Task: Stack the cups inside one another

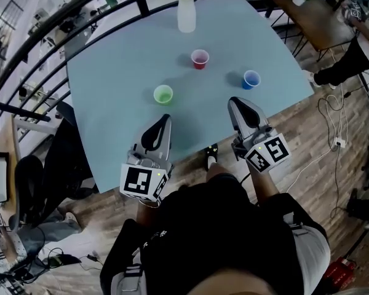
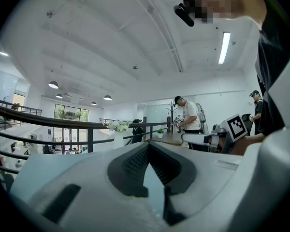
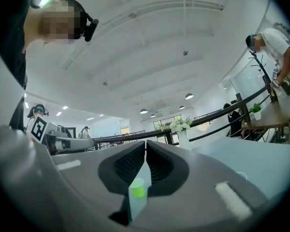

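Hovering level over the near edge of the pale blue table (image 1: 111, 72), the left gripper (image 1: 166, 119) and right gripper (image 1: 235, 102) have jaws clenched on nothing, seemingly poised to reach. The green plastic cup (image 1: 163, 94), red plastic cup (image 1: 200, 59) and blue plastic cup (image 1: 251, 79) stand well apart, unstacked. A white flower vase (image 1: 186, 14) beyond blocks nothing.

Vase (image 1: 186, 14) at table (image 1: 111, 72) far edge. Middle cup (image 1: 199, 58) before vase; left cup (image 1: 163, 94) closer to near edge; right cup (image 1: 251, 79) toward right edge.
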